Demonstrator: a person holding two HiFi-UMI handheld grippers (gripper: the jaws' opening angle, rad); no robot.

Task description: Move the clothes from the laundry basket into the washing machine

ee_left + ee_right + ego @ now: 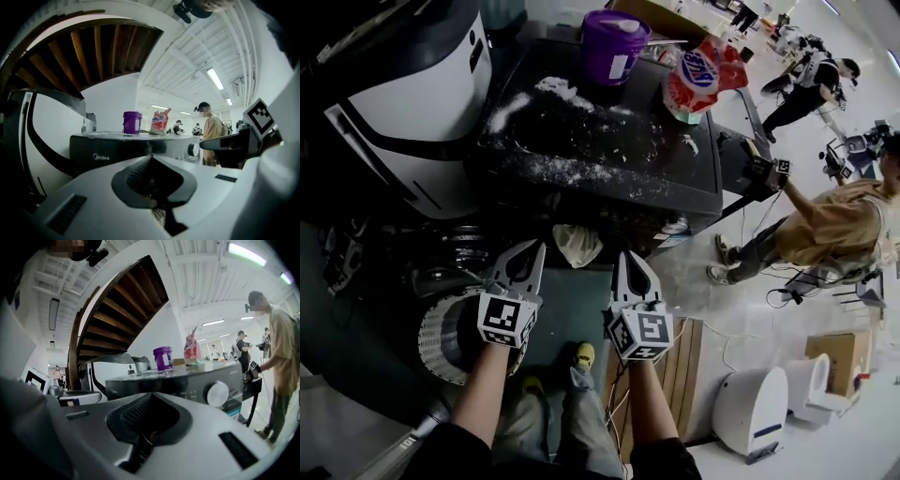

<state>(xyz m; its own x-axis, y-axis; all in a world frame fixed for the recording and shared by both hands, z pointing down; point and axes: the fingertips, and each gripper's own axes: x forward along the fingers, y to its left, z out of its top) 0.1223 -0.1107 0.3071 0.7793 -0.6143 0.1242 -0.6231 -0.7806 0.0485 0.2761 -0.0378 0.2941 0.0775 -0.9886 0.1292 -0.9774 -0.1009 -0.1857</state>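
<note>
Left gripper (533, 247) and right gripper (622, 255), both pinched together, flank a pale garment (577, 244) at the washing machine's (680, 178) front; loading seems unfinished.

The left gripper (536, 247) and right gripper (622, 255) had smooth, matt white plastic shells, with dark ribbed pads (137, 176) inside the jaws. Ahead of both tips, the washing machine (609, 159) had a dark glossy casing, its top roughened by a dusting of white powder (553, 94); its knob (217, 393) shone like satin metal. Between the tips was pale, creased cloth (577, 244). Farther ahead, a purple tub (614, 47) looked smooth plastic and a bag (701, 77) glossy film. Left of the left gripper, the laundry basket (441, 342) was white slatted plastic; right of the right gripper were bare wood planks (680, 361).
</note>
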